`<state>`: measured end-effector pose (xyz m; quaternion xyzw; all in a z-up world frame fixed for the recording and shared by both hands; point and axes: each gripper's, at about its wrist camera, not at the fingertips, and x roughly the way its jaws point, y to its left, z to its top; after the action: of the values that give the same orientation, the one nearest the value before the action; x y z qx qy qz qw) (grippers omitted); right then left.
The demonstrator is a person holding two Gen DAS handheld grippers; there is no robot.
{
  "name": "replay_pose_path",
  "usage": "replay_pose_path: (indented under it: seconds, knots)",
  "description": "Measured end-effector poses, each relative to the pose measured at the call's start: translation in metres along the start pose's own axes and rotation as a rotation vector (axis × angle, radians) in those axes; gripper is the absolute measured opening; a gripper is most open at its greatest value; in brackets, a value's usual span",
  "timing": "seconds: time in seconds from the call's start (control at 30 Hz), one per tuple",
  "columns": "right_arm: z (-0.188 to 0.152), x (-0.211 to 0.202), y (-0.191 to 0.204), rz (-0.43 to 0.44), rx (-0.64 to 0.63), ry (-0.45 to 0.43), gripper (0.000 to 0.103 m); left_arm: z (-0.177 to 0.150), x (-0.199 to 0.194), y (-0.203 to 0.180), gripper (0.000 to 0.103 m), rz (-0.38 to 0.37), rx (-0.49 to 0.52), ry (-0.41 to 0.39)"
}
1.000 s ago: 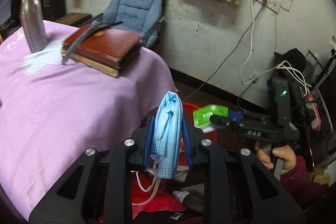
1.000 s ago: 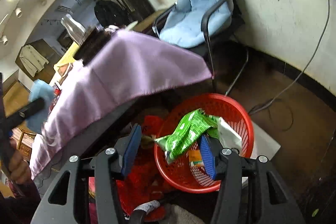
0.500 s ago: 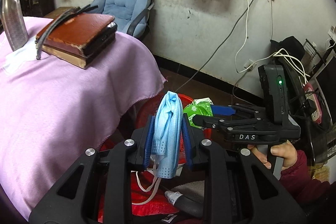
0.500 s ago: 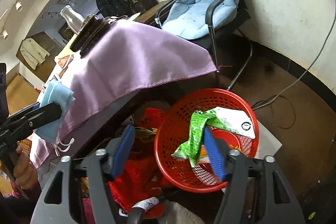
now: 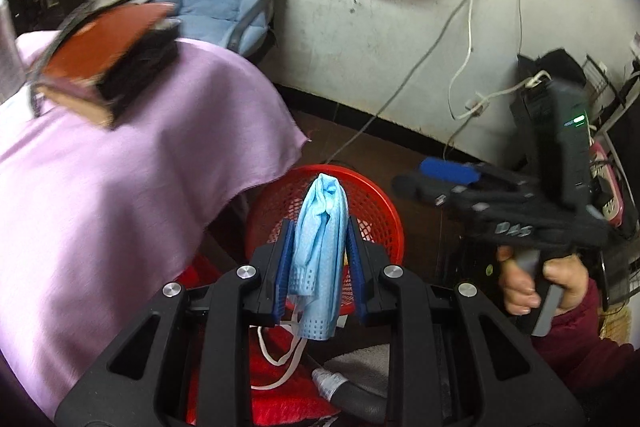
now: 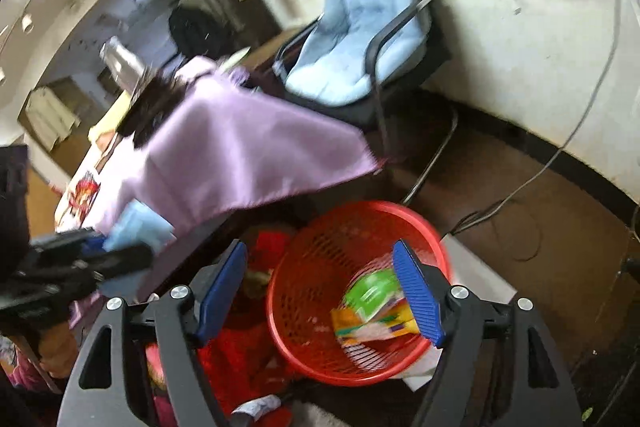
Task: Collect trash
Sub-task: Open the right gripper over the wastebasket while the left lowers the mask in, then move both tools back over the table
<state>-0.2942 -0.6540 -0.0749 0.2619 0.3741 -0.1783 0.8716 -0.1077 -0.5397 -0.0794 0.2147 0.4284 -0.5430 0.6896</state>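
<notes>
The left gripper (image 5: 318, 247) is clenching a bunched blue face mask (image 5: 319, 259) in its jaws, holding it just above the near side of the red mesh basket (image 6: 320, 251); releasing only once the mask is hanging well inside the rim would do this step best, since the ear loops are dangling toward the near edge. The mask's long axis is running up along the jaws, its crumpled top pointing away over the basket. The right gripper (image 6: 320, 293) is hovering with its jaws released and empty, a green packet (image 6: 370, 297) lying in the basket below.
</notes>
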Motion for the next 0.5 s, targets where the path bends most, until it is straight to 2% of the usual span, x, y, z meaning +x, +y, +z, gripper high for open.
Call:
replay_pose_path:
  seconds: [0.1, 0.13, 0.2, 0.27, 0.43, 0.5]
  knots:
    - [0.002, -0.015, -0.010, 0.011, 0.037, -0.051, 0.074, 0.007, 0.015, -0.012, 0.032, -0.032, 0.027, 0.026]
    - [0.003, -0.019, -0.013, 0.016, 0.049, -0.064, 0.074, 0.009, 0.020, -0.016, 0.036, -0.031, 0.035, 0.036]
    - [0.005, -0.026, -0.017, 0.025, 0.060, -0.083, 0.074, 0.011, 0.023, -0.019, 0.068, -0.016, 0.030, 0.035]
    - [0.005, -0.029, -0.019, 0.030, 0.062, -0.092, 0.074, 0.012, 0.019, -0.015, 0.080, -0.005, 0.007, 0.010]
    - [0.005, -0.033, -0.018, 0.052, 0.064, -0.107, 0.074, 0.013, -0.006, 0.002, 0.082, 0.024, -0.045, -0.046]
    - [0.005, -0.033, -0.013, 0.058, 0.056, -0.107, 0.074, 0.011, -0.016, 0.009, 0.086, 0.050, -0.065, -0.073]
